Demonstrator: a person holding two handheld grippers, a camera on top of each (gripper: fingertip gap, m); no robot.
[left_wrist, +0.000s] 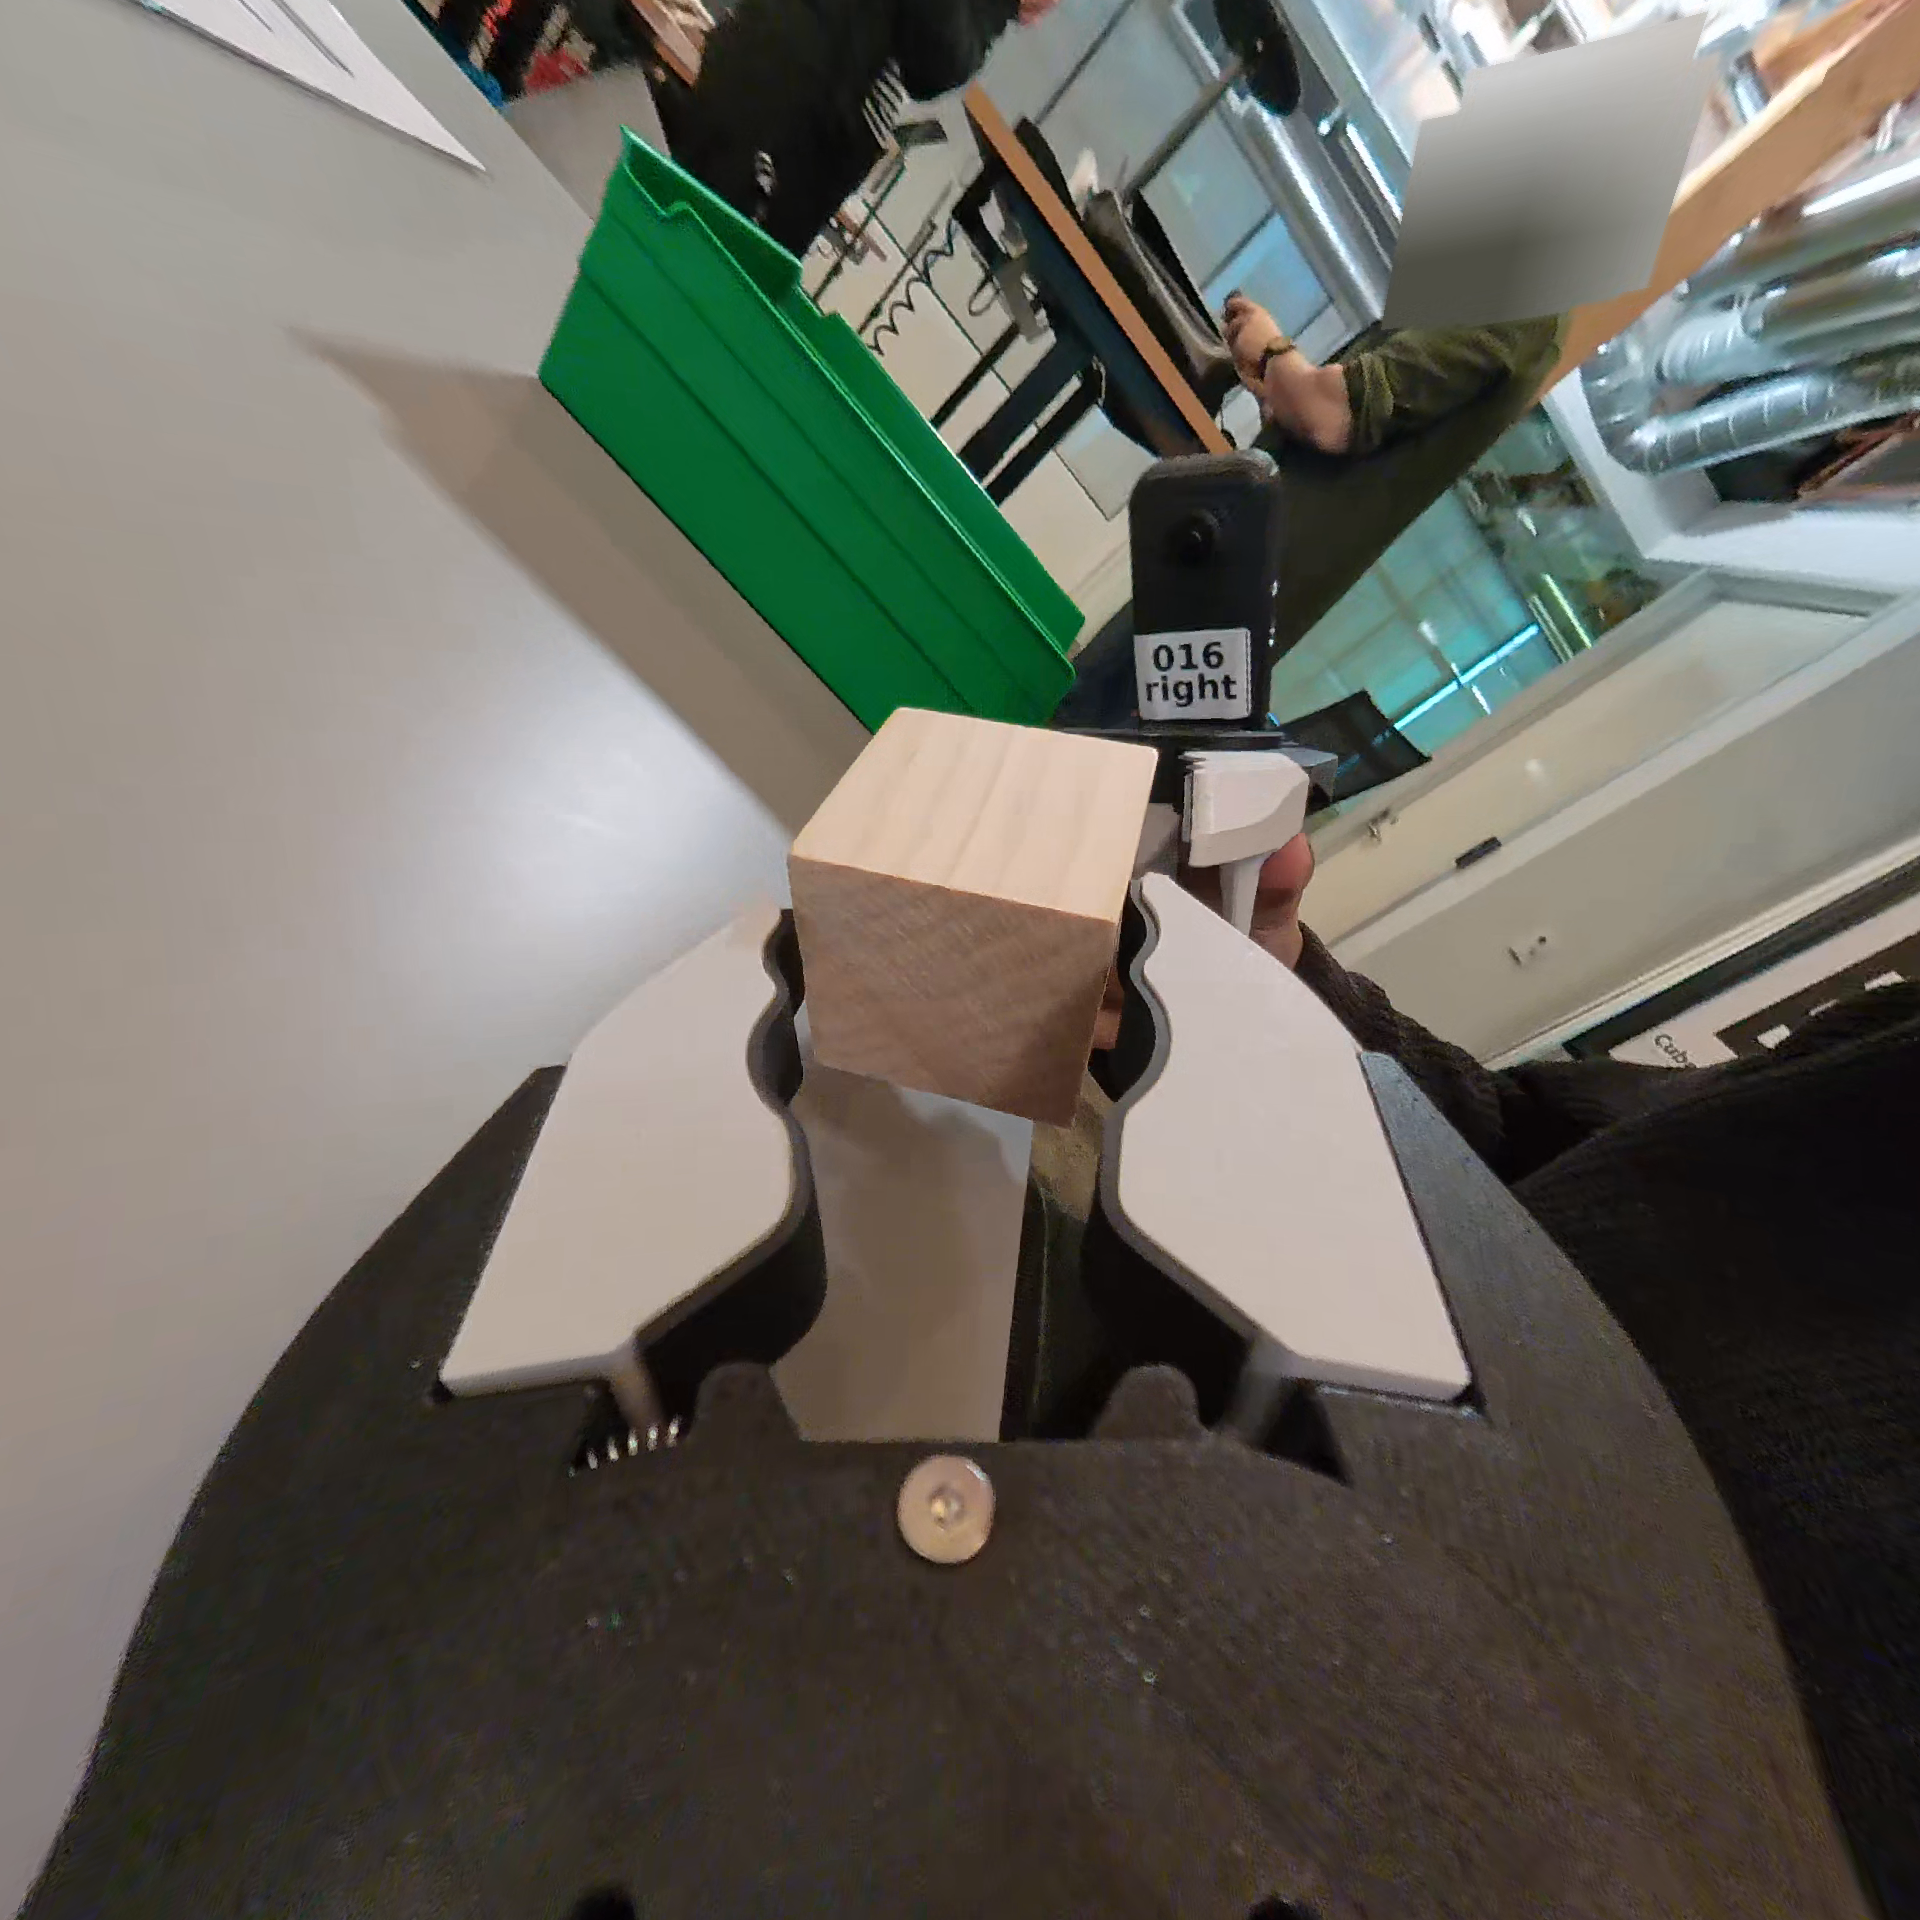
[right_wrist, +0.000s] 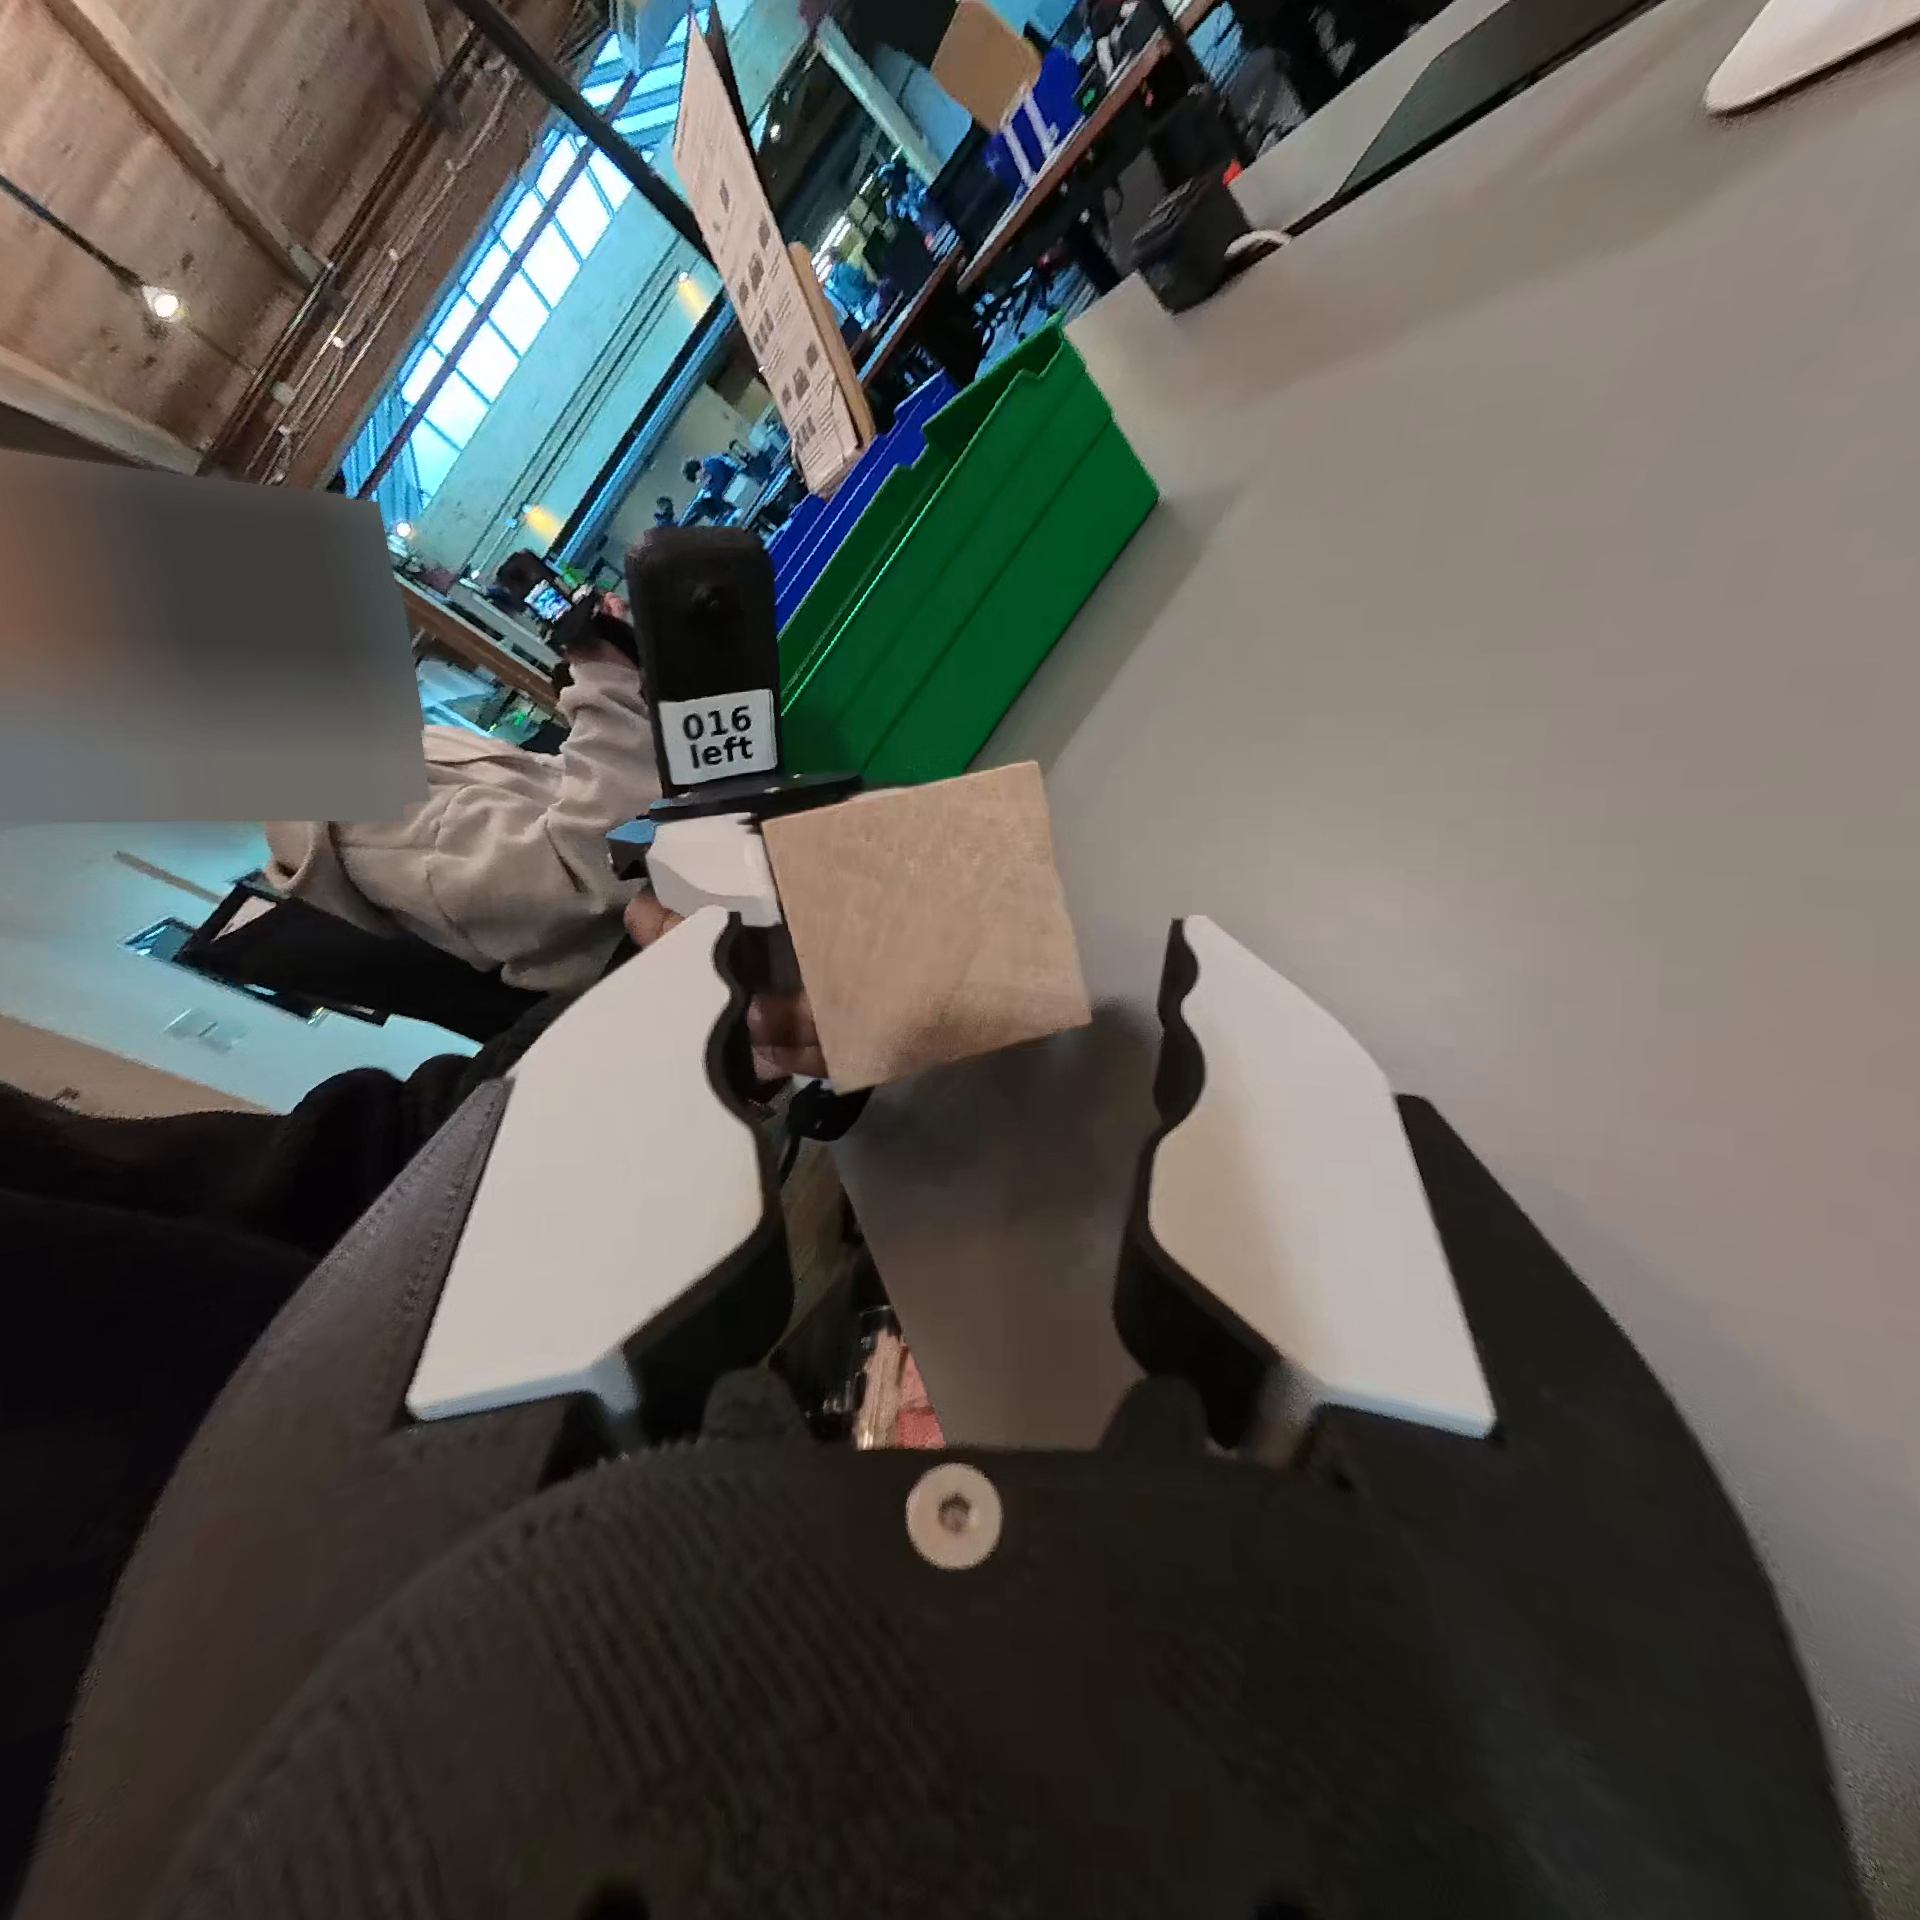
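My left gripper (left_wrist: 961, 914) is shut on a pale wooden cube (left_wrist: 966, 914) and holds it tilted above the grey table (left_wrist: 260, 727). The cube also shows in the right wrist view (right_wrist: 925, 925), with the left gripper (right_wrist: 717, 873) behind it. My right gripper (right_wrist: 951, 930) is open and empty. Its fingertips stand on either side of the cube's near face without touching it, and the cube is closer to its left finger. In the left wrist view the right gripper (left_wrist: 1236, 821) faces me just behind the cube.
A green plastic bin (left_wrist: 790, 436) stands on the table beyond the cube, and in the right wrist view (right_wrist: 966, 582) a blue bin (right_wrist: 852, 499) sits behind it. A paper sheet (left_wrist: 312, 62) lies far off. A black object (right_wrist: 1184, 249) stands at the table edge. People sit in the background.
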